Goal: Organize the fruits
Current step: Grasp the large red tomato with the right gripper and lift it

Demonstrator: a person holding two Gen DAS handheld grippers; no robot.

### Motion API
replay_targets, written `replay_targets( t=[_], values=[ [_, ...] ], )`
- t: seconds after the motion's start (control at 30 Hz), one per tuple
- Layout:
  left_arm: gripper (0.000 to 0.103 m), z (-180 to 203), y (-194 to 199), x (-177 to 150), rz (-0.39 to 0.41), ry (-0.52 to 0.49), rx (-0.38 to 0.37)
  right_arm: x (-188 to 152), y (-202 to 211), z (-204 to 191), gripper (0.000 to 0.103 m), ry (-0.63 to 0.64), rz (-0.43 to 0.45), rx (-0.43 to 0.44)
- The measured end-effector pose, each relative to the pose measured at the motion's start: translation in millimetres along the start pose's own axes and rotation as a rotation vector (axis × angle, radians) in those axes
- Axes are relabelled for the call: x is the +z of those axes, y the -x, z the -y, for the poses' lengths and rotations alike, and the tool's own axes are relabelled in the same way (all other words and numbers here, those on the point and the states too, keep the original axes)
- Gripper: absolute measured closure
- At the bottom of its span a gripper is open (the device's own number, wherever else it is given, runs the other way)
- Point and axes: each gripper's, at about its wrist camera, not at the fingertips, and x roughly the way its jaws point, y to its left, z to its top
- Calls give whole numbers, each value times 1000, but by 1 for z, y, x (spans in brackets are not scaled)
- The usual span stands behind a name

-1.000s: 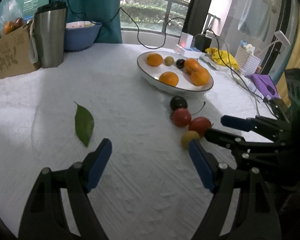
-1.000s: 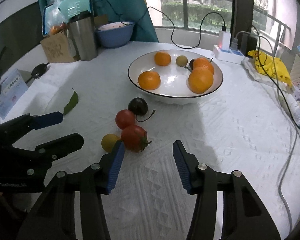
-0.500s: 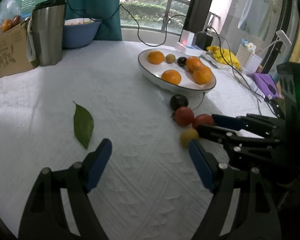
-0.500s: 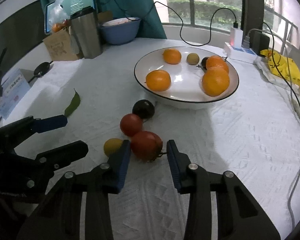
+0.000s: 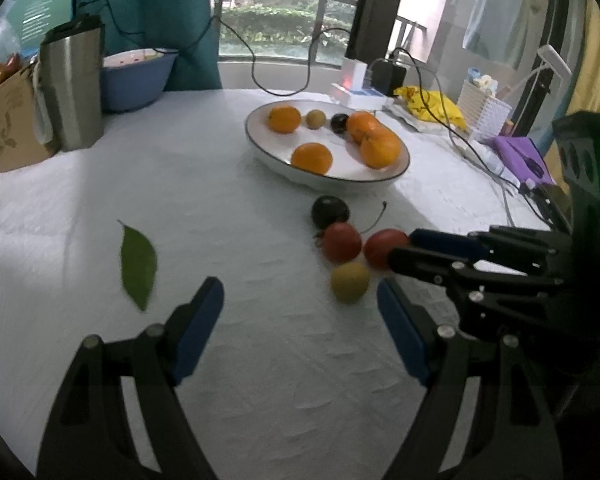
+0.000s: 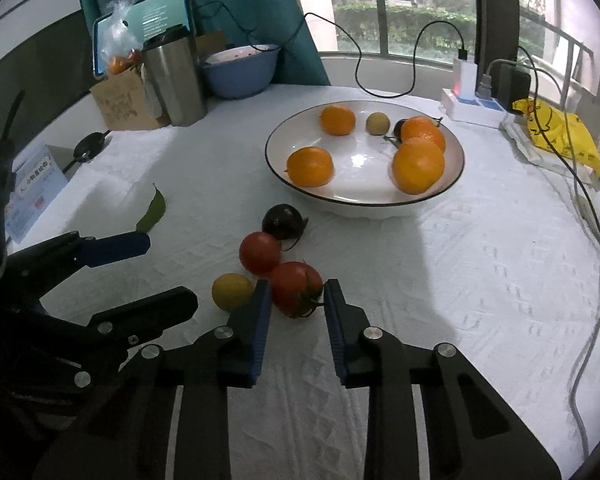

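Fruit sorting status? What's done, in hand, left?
Done: four oranges and two small fruits lie in the white plate. In hand: right tool closing around the stemmed red tomato. Left: red round fruit, dark fruit, yellow fruit on the cloth.

The right gripper (image 6: 294,300) reaches forward, jaws nearly closed. The left gripper (image 5: 300,304) hovers beside it, jaws spread wide.

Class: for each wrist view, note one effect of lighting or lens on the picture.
Left wrist view: bright window light washes out the upper right; fisheye bends the frame edges. Right wrist view: glare spot on the white plate, whose shadow falls toward the camera on the tablecloth.
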Motion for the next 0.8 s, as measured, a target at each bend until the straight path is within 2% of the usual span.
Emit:
replay_targets(
  t=[0.6, 0.7, 0.8],
  values=[
    [24, 9, -5, 3, 0, -43, -17, 3, -20, 6, 72, -18, -33, 37],
    [34, 14, -8, 3, -7, -67, -16, 2, -17, 8, 72, -23, -27, 30],
    [35, 19, -11, 4, -14, -80, -17, 2, -14, 10, 72, -27, -21, 18]
  ],
)
